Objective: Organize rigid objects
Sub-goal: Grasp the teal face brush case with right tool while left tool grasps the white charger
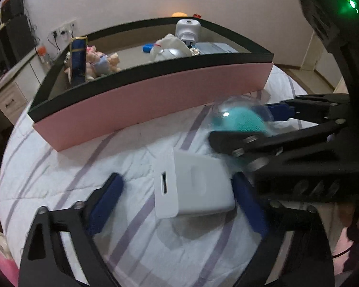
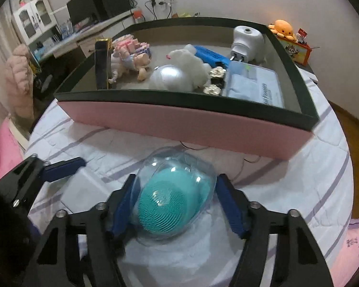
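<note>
My left gripper [image 1: 177, 189] straddles the white block [image 1: 193, 184], which lies on the striped bedspread [image 1: 59, 167] in front of the pink box [image 1: 155, 100]. The jaws stand partly open, one pad near its side, the other well clear. My right gripper [image 2: 174, 205] brackets the teal brush in its clear dome [image 2: 172, 196], also in front of the box; I cannot tell whether the pads press it. Both items sit squarely between their fingers.

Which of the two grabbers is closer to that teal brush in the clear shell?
The right gripper: its fingers straddle the teal brush. The left gripper sits beside it, around the white box.
</note>
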The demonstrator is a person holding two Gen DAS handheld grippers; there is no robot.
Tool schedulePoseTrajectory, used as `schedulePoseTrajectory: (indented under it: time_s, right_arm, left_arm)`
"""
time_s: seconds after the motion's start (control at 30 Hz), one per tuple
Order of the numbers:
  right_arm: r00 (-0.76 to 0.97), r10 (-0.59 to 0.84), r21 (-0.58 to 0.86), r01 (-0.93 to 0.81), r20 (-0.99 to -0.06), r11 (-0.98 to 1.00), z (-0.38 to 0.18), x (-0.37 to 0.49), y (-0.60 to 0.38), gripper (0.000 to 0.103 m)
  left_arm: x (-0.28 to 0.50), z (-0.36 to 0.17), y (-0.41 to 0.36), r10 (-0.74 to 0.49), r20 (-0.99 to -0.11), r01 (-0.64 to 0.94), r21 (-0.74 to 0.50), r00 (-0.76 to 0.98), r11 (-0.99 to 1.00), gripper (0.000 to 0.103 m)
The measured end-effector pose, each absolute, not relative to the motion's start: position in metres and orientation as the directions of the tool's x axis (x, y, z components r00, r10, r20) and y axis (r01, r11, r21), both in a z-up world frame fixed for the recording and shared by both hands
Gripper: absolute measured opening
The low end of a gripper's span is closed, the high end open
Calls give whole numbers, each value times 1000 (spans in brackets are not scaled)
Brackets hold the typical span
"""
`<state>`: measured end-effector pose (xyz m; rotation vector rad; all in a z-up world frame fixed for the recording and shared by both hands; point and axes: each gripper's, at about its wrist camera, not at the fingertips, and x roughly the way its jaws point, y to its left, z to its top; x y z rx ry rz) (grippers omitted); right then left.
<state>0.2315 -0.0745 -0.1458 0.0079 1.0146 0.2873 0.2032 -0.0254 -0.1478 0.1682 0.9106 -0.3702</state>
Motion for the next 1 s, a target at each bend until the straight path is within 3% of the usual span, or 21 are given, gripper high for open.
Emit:
schedulePoseTrajectory:
  time_s: [0.03, 0.07, 0.13, 0.17, 1.0]
  right_arm:
    - [494, 249, 154, -227, -833, 962, -146, 229, -79, 64]
    - [494, 256, 167, -218, -831, 962, -146, 225, -85, 65]
    - [501, 235, 152, -201, -833, 968, -145, 216, -91, 65]
    - [504, 228, 145, -199, -833, 969, -146, 210, -93, 64]
    - [534, 283, 237, -153, -797, 959, -130, 198, -106, 65]
  left_arm:
    - [202, -146, -23, -247, -790, 385, -15, 561, 923, 65]
    - [202, -144, -19, -247, -788, 380, -18, 564, 925, 58]
    - [204, -143, -8, -266, -790, 372, -52, 553, 927, 57]
    - [205, -142, -4, -281, -785, 373, -69, 552, 925, 52]
    - [200, -129, -2, -216, -792, 326, -22, 571, 945, 52]
